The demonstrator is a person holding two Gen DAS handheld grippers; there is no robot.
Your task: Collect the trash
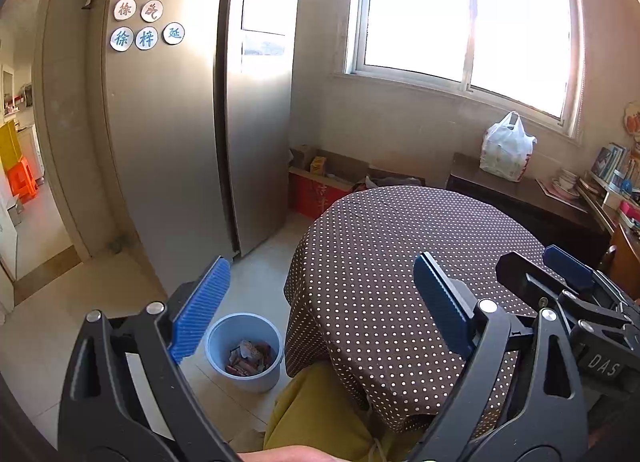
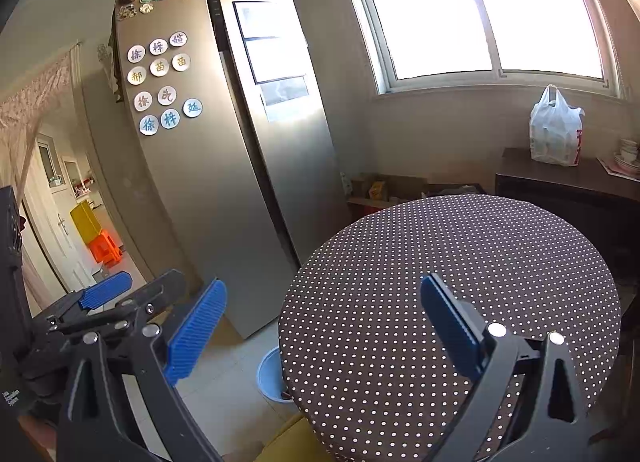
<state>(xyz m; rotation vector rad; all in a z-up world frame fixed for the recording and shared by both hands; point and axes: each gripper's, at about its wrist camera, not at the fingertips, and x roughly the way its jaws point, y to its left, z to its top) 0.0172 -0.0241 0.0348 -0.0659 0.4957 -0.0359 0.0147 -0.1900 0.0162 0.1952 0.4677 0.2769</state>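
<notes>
A blue waste bin (image 1: 244, 350) stands on the floor left of the round table, with crumpled wrappers (image 1: 248, 358) inside. In the right wrist view only the bin's rim (image 2: 270, 376) peeks out past the table edge. My left gripper (image 1: 320, 310) hangs open above the table's near edge and the bin, nothing between its blue pads. My right gripper (image 2: 324, 334) is open too, empty, over the table's left edge. Each gripper shows at the side of the other's view. The polka-dot tablecloth (image 1: 400, 262) carries no trash that I can see.
A tall steel fridge (image 1: 180, 122) with round magnets stands left of the table. Cardboard boxes (image 1: 320, 178) sit under the window. A dark sideboard (image 1: 520, 194) holds a white plastic bag (image 1: 506, 148) and dishes. A person's leg in mustard trousers (image 1: 316, 414) is beside the bin.
</notes>
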